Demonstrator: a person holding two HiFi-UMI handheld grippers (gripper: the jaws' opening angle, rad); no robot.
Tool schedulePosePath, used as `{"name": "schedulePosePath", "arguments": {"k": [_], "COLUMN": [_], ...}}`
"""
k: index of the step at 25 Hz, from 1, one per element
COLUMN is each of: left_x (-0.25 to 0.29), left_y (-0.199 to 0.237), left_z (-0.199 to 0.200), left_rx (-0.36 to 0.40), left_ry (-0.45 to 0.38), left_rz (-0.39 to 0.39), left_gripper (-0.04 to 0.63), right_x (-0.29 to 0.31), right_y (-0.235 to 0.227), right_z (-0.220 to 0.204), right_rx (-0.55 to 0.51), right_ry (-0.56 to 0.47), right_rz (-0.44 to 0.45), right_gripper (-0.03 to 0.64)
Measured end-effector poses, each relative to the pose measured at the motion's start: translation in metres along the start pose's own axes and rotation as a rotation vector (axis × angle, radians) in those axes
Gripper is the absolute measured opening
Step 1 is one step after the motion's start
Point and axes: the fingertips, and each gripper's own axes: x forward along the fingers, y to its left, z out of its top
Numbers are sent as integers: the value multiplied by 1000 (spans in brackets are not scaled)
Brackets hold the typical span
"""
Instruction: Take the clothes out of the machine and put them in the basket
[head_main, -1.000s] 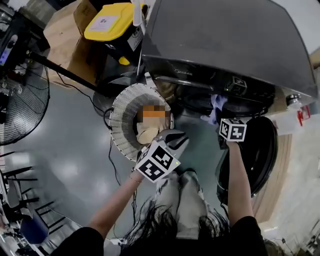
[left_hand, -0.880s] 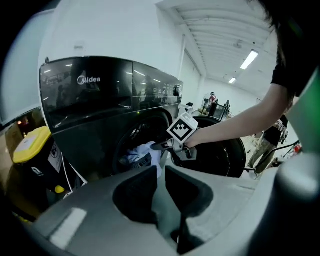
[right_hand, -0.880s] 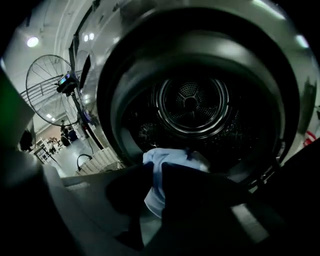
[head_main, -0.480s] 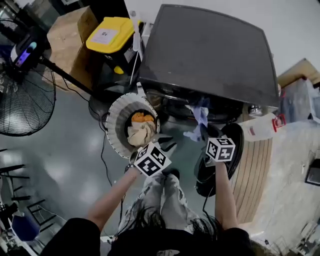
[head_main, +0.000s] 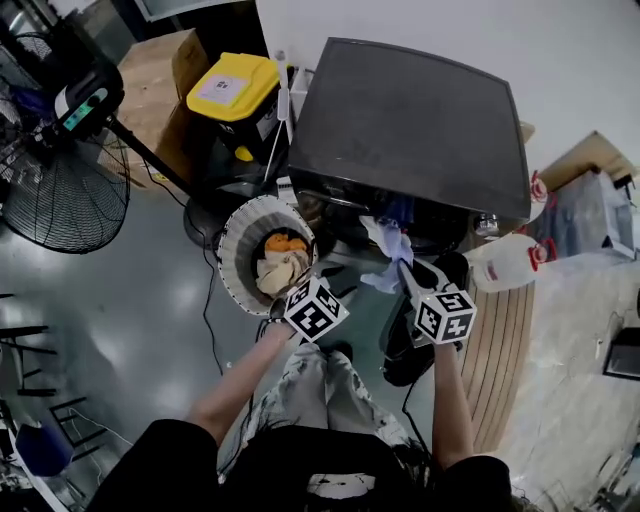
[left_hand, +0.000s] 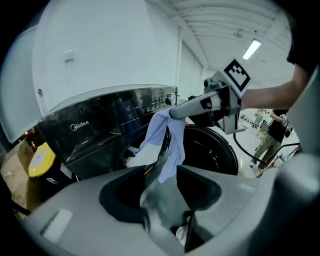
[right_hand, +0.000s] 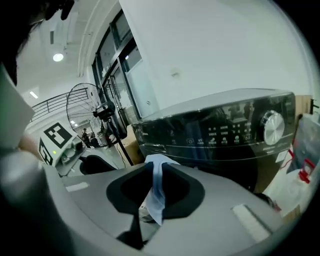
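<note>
The dark washing machine (head_main: 410, 120) stands ahead with its round door (left_hand: 212, 155) swung open. My right gripper (head_main: 403, 268) is shut on a light blue cloth (head_main: 385, 250) that hangs free in front of the machine's opening. The left gripper view shows that cloth (left_hand: 167, 145) dangling from the right gripper (left_hand: 172, 112), with white laundry (left_hand: 140, 157) behind it in the opening. The white ribbed basket (head_main: 232, 250) at the machine's left holds orange (head_main: 280, 242) and beige clothes. My left gripper (head_main: 338, 290) hovers beside the basket, open and holding nothing.
A standing fan (head_main: 65, 195) is at the left. A yellow-lidded box (head_main: 235, 80) and a cardboard box (head_main: 150, 80) sit behind the basket. At the right, a white jug with a red cap (head_main: 505, 265) stands by a wooden board (head_main: 505, 340). A cable runs over the grey floor.
Both grippers have risen, the right one much more. It has drawn the blue cloth up and away from the machine's opening. The left gripper stays near the basket.
</note>
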Motion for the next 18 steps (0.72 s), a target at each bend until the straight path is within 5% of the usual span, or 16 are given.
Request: {"name": "schedulePosePath", "arguments": {"k": [10,15,18], "left_x": [15,42,54], "left_y": [-26,-51,-72], "left_z": [5,-6,-4], "left_rx": [22,53,10], "left_ry": [23,50,7], "left_rz": [-9,-66,-105], "left_gripper": [288,358,365], "right_x": [-65,-103,-126], "right_y": [49,72,87], "right_z": [72,109,130], "right_rx": [-154,-184,-214], "right_ry": [-111,-211,-263], "right_rz": [74,106,123], "right_gripper": [72,72,72]}}
